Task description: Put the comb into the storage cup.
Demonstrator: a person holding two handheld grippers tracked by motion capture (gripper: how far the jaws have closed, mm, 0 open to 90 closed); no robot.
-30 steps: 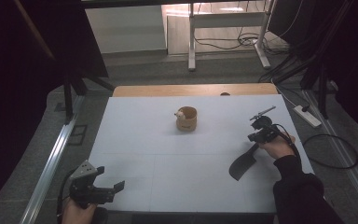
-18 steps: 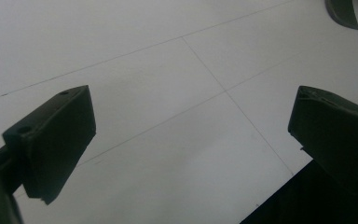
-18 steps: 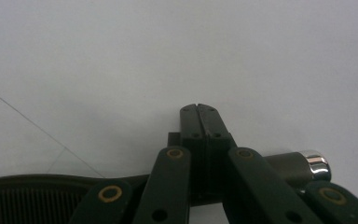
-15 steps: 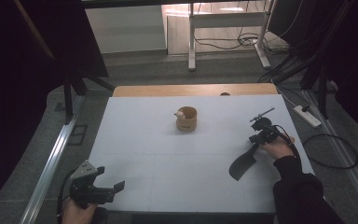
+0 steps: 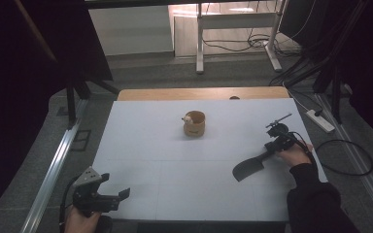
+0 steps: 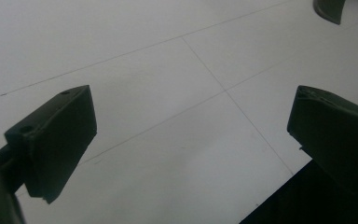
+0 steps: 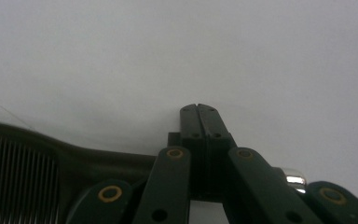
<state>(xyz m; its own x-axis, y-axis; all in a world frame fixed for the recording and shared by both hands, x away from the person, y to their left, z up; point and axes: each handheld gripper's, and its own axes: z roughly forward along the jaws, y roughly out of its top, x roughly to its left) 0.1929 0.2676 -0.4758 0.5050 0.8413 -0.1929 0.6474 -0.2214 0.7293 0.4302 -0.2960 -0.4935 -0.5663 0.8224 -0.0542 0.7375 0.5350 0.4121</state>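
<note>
Wooden cup [image 5: 194,124] mid-table — small pale object inside it

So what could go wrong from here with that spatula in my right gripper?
1. The right gripper's jaw tips meet with nothing between them, and the spatula runs in lower down, so the hold looks uncertain; it might pivot or drop.
2. The wooden cup stands alone mid-table; a swinging blade could likely tip it.
</note>
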